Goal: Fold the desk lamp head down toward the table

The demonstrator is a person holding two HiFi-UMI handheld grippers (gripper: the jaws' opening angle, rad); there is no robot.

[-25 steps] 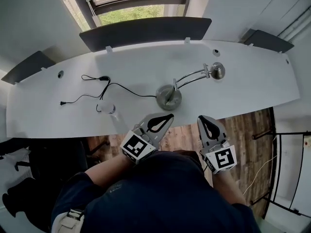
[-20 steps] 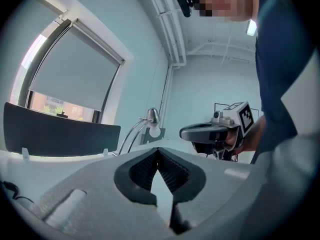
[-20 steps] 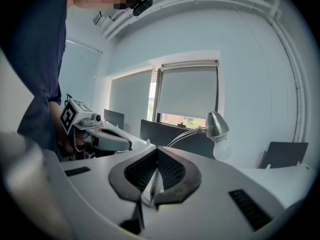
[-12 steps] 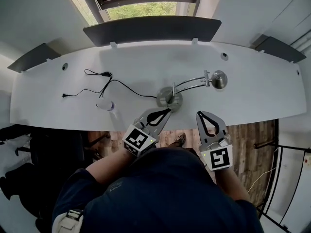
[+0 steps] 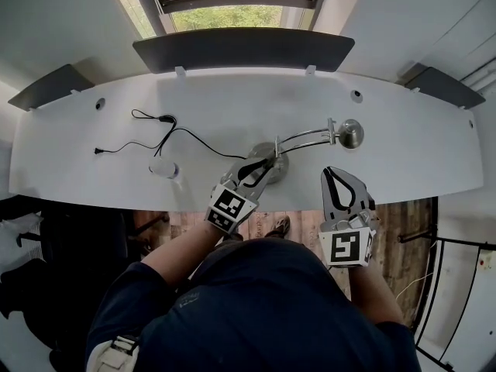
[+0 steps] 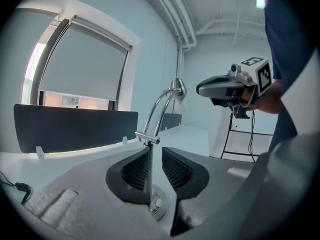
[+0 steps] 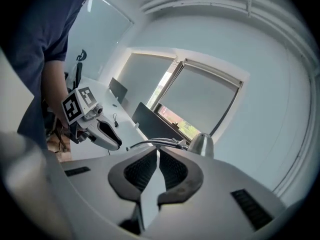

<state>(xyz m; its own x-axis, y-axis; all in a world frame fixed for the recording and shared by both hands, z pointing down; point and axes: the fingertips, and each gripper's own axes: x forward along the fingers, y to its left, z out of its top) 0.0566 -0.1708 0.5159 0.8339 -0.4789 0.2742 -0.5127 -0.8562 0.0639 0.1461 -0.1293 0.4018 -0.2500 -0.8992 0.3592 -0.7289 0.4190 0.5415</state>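
**Operator A:** Where do we find the desk lamp [image 5: 283, 158] relative to each hand-held gripper?

**Operator B:** We find it mid-surface [image 5: 418, 130], near the front edge. Its upright stem [image 6: 148, 169] stands between the jaws of the left hand-held gripper [image 5: 262, 167], which are opening. The right hand-held gripper [image 5: 332, 172] is closed and empty. It sits apart from the lamp, just in front of the lamp head [image 5: 350, 133].

**Operator A:** How do we read its long axis?

**Operator B:** The arm [image 5: 308, 139] curves up from the stem and runs rightward in the head view, ending at the head.
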